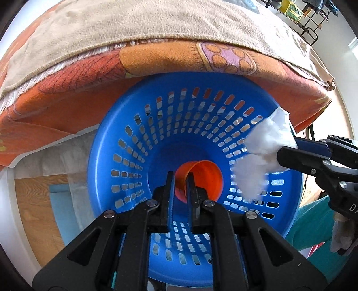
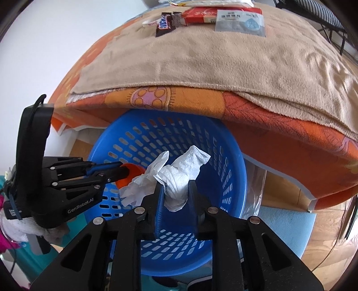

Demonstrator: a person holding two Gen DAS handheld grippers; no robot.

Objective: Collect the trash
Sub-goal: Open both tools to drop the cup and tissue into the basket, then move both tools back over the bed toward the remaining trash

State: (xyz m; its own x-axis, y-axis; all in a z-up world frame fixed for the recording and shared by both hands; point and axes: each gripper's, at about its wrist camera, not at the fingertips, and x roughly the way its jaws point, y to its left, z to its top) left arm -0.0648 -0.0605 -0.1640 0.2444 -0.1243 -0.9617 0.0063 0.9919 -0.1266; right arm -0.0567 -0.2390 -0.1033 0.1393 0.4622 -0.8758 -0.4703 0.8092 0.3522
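- Tissue (image 2: pixel 179 179), a crumpled white wad, sits clamped between your right gripper's (image 2: pixel 175 197) blue pads, low in the frame's centre, over the blue basket (image 2: pixel 232 179).
- Your left gripper (image 1: pixel 180 185) pinches the rim of an orange cup (image 1: pixel 201 176) at the frame's centre, also above the basket's opening.
- Just behind the basket, an orange patterned cloth (image 2: pixel 279 132) with a beige blanket (image 2: pixel 201 60) on top overhangs its far rim.
- Along the upper edge of the right view, more trash lies on the blanket: a chocolate wrapper (image 2: pixel 165 24), a red box (image 2: pixel 201 14), a clear sachet (image 2: pixel 239 21).
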